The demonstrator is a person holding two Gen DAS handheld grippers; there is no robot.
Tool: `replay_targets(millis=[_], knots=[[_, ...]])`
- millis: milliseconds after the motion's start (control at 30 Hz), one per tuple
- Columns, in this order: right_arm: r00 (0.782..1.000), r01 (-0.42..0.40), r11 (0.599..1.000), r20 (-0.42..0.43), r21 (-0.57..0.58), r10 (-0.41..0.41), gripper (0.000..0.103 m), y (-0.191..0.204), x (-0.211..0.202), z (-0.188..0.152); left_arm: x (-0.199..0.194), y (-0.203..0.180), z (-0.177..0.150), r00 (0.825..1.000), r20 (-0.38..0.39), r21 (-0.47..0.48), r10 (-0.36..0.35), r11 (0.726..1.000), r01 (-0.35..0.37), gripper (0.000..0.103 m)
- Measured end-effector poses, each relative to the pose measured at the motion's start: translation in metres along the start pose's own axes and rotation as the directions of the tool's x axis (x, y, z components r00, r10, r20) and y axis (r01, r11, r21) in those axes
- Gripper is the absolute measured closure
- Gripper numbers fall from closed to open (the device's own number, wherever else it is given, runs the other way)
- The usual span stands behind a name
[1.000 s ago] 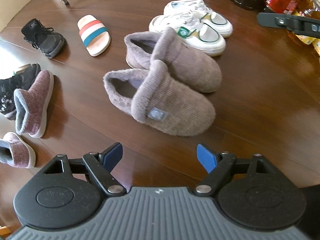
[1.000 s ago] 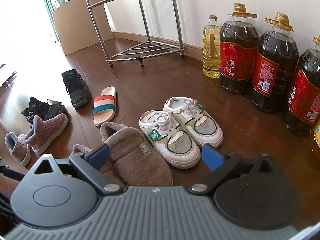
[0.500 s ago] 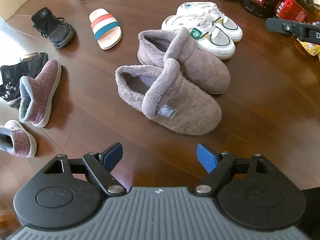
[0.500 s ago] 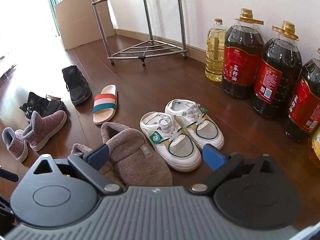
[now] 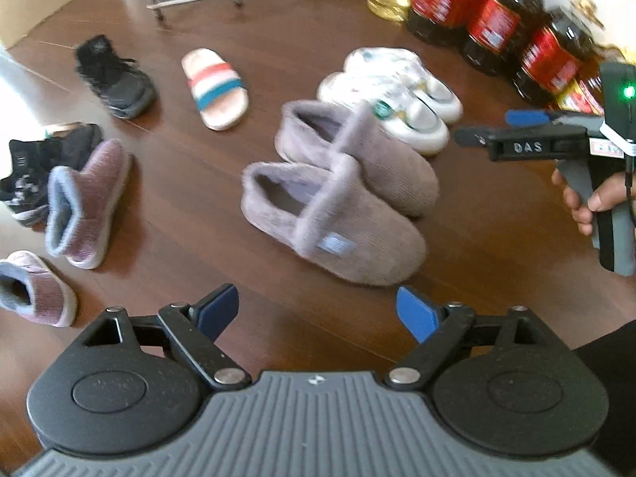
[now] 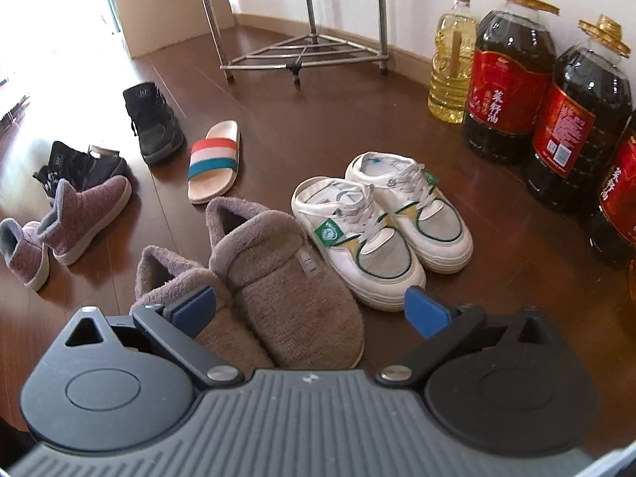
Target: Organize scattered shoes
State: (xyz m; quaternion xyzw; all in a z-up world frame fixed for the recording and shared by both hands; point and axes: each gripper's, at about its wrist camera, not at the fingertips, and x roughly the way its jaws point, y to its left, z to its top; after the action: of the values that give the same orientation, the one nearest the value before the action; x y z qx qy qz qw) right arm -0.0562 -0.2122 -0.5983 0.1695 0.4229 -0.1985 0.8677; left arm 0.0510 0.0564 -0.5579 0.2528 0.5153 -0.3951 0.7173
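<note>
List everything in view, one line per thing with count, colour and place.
plush slippers: 2, grey-brown, side by side, nearest the grippers
white sneakers: 2, white with green trim, paired beside the plush slippers
striped slide sandal: 1, red, pink and teal bands, mid floor
black sneakers: 2, black, apart at far left
ankle slippers: 2, mauve, left side, apart
oil bottles: at least 4, one yellow, rest dark with red labels, along wall
metal rack: 1, silver, corner
cardboard box: 1, brown, by wall
left gripper: fingers open, empty
right gripper: fingers open, empty
hand: 1, on right gripper's handle
</note>
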Motion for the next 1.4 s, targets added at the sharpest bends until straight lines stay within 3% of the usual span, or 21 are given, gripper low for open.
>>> replay_targets(millis=[133,300,367,467,567,667,733,800,933,1033,1100,1133,1200,1300,1400], knots=[[1.0,0.005,0.999,-0.018,-0.036,-0.005,0.003,0.03,0.011,0.031,-0.009,0.048,0.012,0.993,0.082,-0.068,0.089,0.994,-0.083,0.014],[0.997,-0.041,0.988,-0.069,-0.147,0.031,0.001,0.096,0.035,0.089,-0.011,0.094,0.033,0.972,0.195,-0.159,0.133,0.982,-0.102,0.008],[0.993,-0.058,0.985,-0.111,-0.164,0.04,0.001,0.119,0.057,0.111,0.002,0.109,0.04,0.973,0.18,-0.187,0.148,0.976,-0.114,0.008],[0.986,-0.076,0.982,-0.157,-0.172,0.049,0.001,0.142,0.096,0.135,0.025,0.128,0.047,0.967,0.132,-0.197,0.218,0.962,-0.19,0.008],[0.983,-0.081,0.985,-0.178,-0.151,0.053,0.001,0.146,0.145,0.146,0.044,0.154,0.057,0.976,0.044,-0.299,0.213,0.935,-0.191,0.008],[0.978,-0.084,0.988,-0.199,-0.131,0.057,0.001,0.15,0.194,0.157,0.037,0.163,0.056,0.987,0.086,-0.327,0.139,0.939,-0.104,0.007],[0.975,-0.087,0.989,-0.213,-0.117,0.06,0.001,0.153,0.226,0.164,0.035,0.166,0.054,0.981,0.086,-0.344,0.174,0.929,-0.135,0.007],[0.972,-0.089,0.991,-0.227,-0.103,0.064,0.001,0.155,0.259,0.172,0.033,0.177,0.051,0.969,0.053,-0.437,0.243,0.878,-0.196,0.007],[0.964,-0.092,0.993,-0.255,-0.075,0.07,0.001,0.161,0.324,0.186,0.038,0.178,0.053,0.958,-0.036,-0.569,0.286,0.782,-0.255,0.007],[0.958,-0.094,0.994,-0.275,-0.054,0.076,0.002,0.165,0.373,0.197,0.046,0.166,0.064,0.952,-0.076,-0.553,0.298,0.781,-0.289,0.007],[0.952,-0.102,0.994,-0.295,-0.044,0.085,0.01,0.168,0.405,0.205,0.056,0.147,0.079,0.924,-0.138,-0.501,0.357,0.779,-0.376,0.007],[0.934,-0.141,0.988,-0.341,-0.064,0.111,0.012,0.172,0.414,0.21,0.06,0.142,0.082,0.909,-0.166,-0.481,0.382,0.774,-0.413,0.006],[0.912,-0.204,0.965,-0.391,-0.163,0.127,0.013,0.17,0.417,0.22,0.067,0.133,0.087,0.879,-0.232,-0.446,0.417,0.757,-0.477,0.006],[0.91,-0.253,0.913,-0.4,-0.32,0.111,0.014,0.147,0.419,0.238,0.075,0.126,0.084,0.817,-0.396,-0.409,0.419,0.717,-0.565,0.006],[0.906,-0.275,0.88,-0.41,-0.387,0.103,0.014,0.102,0.426,0.258,0.069,0.111,0.082,0.794,-0.428,-0.395,0.433,0.7,-0.595,0.006]])
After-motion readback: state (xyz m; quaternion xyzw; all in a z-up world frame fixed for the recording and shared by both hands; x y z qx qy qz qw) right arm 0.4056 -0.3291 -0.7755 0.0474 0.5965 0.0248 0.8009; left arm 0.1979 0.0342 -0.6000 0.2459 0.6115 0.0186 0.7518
